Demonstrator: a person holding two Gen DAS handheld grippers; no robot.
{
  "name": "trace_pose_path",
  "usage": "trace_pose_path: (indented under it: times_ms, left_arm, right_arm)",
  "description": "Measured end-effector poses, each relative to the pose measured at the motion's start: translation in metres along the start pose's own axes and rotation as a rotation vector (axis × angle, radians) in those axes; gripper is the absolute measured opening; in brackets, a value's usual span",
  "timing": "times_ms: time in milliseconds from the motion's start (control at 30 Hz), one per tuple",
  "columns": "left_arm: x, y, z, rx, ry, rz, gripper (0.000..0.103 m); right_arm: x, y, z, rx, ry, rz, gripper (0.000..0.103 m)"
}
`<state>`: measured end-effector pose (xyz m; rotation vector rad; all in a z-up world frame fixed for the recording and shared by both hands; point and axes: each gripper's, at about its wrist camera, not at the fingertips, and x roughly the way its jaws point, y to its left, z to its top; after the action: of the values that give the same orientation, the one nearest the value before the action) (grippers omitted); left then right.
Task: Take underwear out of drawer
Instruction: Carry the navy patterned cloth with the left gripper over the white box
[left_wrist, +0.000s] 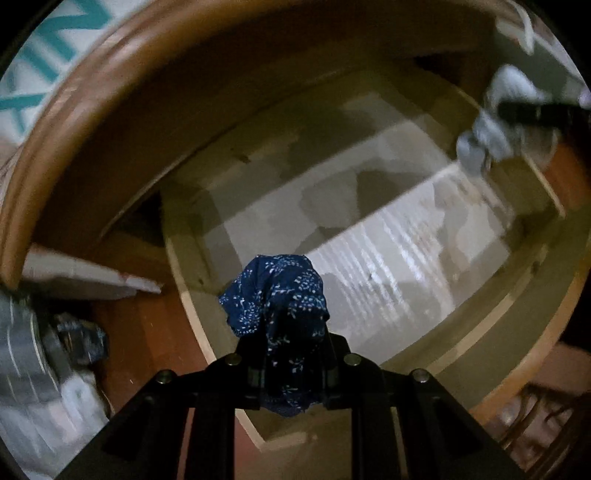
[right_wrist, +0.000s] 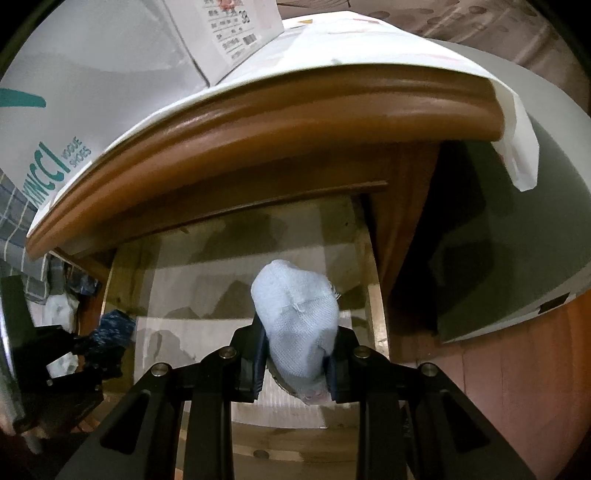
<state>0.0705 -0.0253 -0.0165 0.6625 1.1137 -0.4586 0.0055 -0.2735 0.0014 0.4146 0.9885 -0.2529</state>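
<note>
Dark blue underwear (left_wrist: 275, 295) with a small white speckle pattern sits bunched between the jaws of the left gripper (left_wrist: 288, 363). The jaws are closed on it; the cloth bulges out beyond the fingertips and a fold hangs back between the fingers. The bundle is clear of the drawer (left_wrist: 369, 221) floor, over the drawer's near left corner.

Pale blue underwear (right_wrist: 297, 325), of a fine mesh knit, is clamped in the jaws of the right gripper (right_wrist: 295, 363). It rises as a rounded lump past the fingertips, with a lower edge trailing beneath the pads. It is held above the drawer interior, toward the right side wall.

The drawer stands pulled out from a brown wooden cabinet (right_wrist: 258, 122). Its floor is lined with pale paper and shows nothing else lying on it in either view. From the left wrist view the right gripper appears at far right with its pale cloth.

On the cabinet top lies white paper (right_wrist: 369, 44) carrying a white shoe box (right_wrist: 92, 85) with teal lettering. Left of the drawer, on the reddish floor (left_wrist: 147, 332), lie further garments (left_wrist: 81, 339), blurred.
</note>
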Motion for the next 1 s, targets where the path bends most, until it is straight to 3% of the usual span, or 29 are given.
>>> trace_pose_path:
  times_ms: [233, 367, 500, 833, 1000]
  left_arm:
    - [-0.023, 0.011, 0.005, -0.123, -0.053, 0.038, 0.019]
    - [-0.049, 0.018, 0.000, -0.161, -0.098, 0.108, 0.019]
    - [-0.067, 0.028, -0.005, -0.207, -0.126, 0.115, 0.019]
    - [-0.145, 0.080, -0.007, -0.374, -0.243, 0.012, 0.019]
    - [-0.200, 0.114, 0.013, -0.407, -0.334, -0.020, 0.019]
  right_arm:
    - [0.005, 0.004, -0.002, -0.022, 0.011, -0.015, 0.023]
    - [0.007, 0.005, -0.002, -0.023, 0.010, -0.022, 0.023]
    - [0.005, 0.007, -0.003, -0.031, -0.002, -0.032, 0.023]
    - [0.001, 0.005, -0.003, -0.017, -0.020, -0.047, 0.023]
    - [0.001, 0.005, -0.004, -0.008, -0.014, -0.054, 0.023]
